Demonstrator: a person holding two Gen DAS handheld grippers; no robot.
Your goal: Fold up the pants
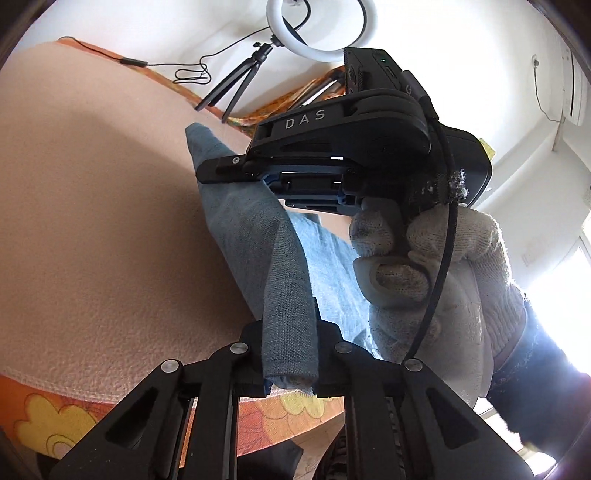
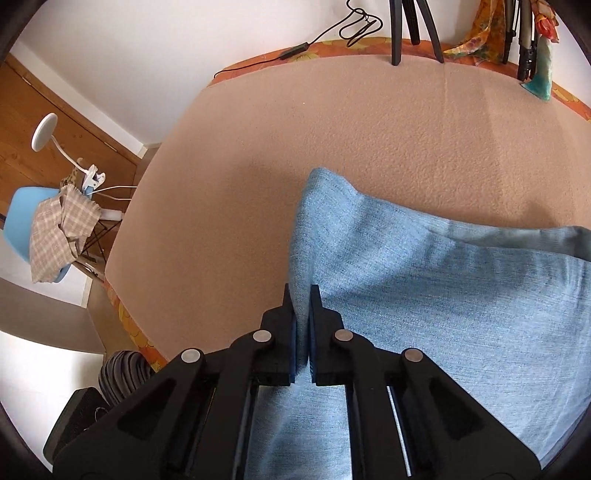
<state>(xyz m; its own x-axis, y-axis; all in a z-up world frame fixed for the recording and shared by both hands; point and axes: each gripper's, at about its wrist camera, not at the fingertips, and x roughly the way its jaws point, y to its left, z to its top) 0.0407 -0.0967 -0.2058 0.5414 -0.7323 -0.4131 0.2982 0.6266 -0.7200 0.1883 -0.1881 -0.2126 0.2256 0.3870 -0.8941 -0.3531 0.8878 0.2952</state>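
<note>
The light blue denim pants lie on the peach cloth-covered table. My right gripper is shut on the pants' left edge, which rises in a fold between the jaws. My left gripper is shut on a thick folded band of the pants and holds it above the table. In the left wrist view the right gripper's black body marked DAS and a gloved hand are right in front, clamped on the same cloth.
A ring light on a small tripod and its cable stand at the table's far edge. Tripod legs are at the back. A blue chair with a checked cloth and a white clip lamp stand left of the table.
</note>
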